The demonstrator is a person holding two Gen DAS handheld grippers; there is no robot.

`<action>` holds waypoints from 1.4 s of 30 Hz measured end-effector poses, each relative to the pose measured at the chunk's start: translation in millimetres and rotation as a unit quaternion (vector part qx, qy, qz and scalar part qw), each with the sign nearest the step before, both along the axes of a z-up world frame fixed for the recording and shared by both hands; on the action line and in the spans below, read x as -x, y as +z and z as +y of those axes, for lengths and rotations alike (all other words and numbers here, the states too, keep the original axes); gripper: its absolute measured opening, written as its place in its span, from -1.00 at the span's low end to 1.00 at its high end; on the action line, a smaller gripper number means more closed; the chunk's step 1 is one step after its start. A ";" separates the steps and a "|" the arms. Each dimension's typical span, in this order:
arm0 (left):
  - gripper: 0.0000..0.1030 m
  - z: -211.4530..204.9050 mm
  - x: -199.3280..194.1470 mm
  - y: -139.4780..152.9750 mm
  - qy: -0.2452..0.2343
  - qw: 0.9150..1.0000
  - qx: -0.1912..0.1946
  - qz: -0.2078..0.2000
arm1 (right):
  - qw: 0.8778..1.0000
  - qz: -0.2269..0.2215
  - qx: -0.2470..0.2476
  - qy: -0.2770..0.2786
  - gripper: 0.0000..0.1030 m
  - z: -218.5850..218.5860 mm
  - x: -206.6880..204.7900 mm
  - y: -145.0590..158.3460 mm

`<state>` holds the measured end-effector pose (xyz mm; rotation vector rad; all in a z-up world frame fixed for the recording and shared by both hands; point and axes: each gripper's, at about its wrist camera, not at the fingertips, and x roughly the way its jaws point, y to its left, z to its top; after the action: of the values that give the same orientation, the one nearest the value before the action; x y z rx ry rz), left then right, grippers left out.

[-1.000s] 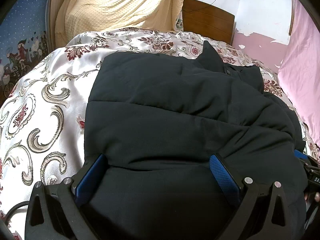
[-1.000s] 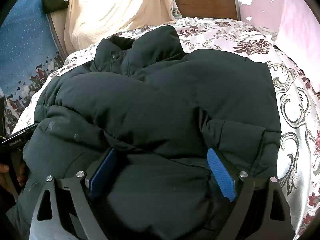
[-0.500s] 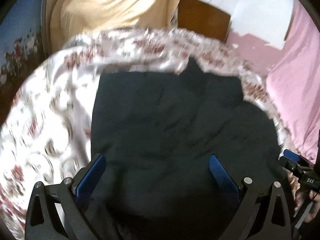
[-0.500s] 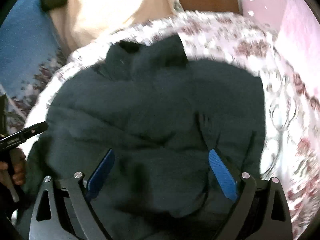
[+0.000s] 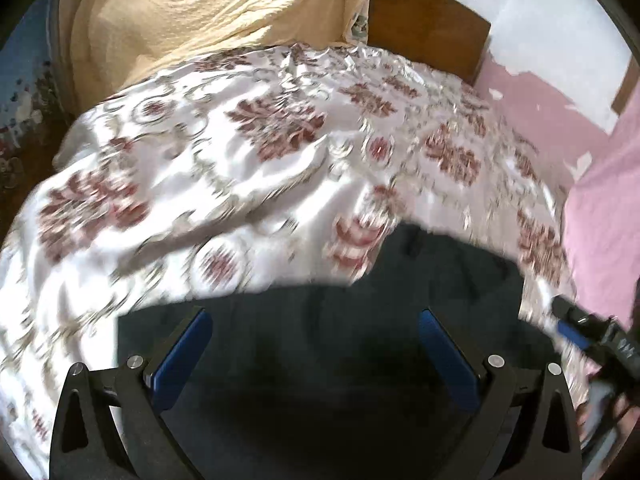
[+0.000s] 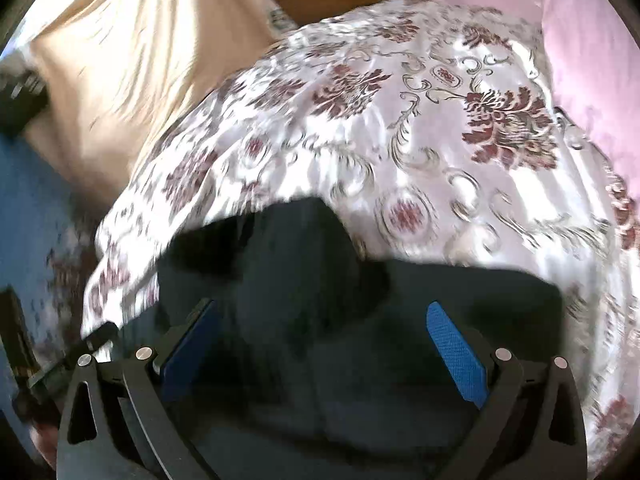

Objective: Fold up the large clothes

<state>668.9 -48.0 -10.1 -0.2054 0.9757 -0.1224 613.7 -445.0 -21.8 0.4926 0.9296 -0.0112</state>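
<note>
Black padded jacket [image 5: 320, 360] lies on the bed near its closer edge, squared into a compact block, collar [image 6: 304, 236] poking out at the far side. Fold looks mostly done; maybe a final tidy or a move left. Left hand-held gripper [image 5: 316, 356] is spread wide above the jacket, nothing between the pads. Right hand-held gripper [image 6: 324, 352] has just been opening and is wide too, holding nothing. Floral satin bedspread [image 5: 260, 152] all round, cream blanket [image 5: 200, 12] at the headboard
</note>
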 end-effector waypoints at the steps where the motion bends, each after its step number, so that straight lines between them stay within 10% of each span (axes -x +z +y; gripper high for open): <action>1: 1.00 -3.4 -8.4 -2.9 0.000 1.000 0.013 0.001 | 1.000 0.002 -0.007 -0.003 0.97 2.2 -16.2 -3.9; 6: 0.84 -21.1 -37.9 -21.6 0.004 0.999 0.038 0.010 | 0.999 0.031 0.011 -0.021 0.88 21.8 -55.0 -29.0; 10: -0.69 -34.7 -43.3 -33.8 -0.024 0.998 0.037 0.033 | 1.000 0.008 0.011 -0.023 -0.16 24.3 -63.2 -32.6; 11: -0.82 -34.5 -40.8 -32.6 -0.030 0.998 0.045 0.030 | 1.000 0.009 0.011 -0.020 -0.25 22.5 -63.4 -32.8; 16: -0.85 -16.7 -3.7 -8.2 -0.025 0.998 0.062 -0.020 | 0.999 -0.035 0.016 0.003 -0.67 14.6 -29.6 -10.2; 29: -0.88 24.6 146.8 38.6 -0.066 0.990 0.079 -0.092 | 0.977 -0.157 0.105 0.101 -0.81 11.0 119.1 58.9; 42: -0.88 23.1 158.4 -49.6 -0.078 0.993 0.066 -0.058 | 0.968 -0.122 0.182 0.125 -0.86 15.5 154.8 -29.2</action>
<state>510.6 -24.9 -59.7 -0.2404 0.8684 -0.3384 458.9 -429.5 -51.1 0.0315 0.7201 0.1034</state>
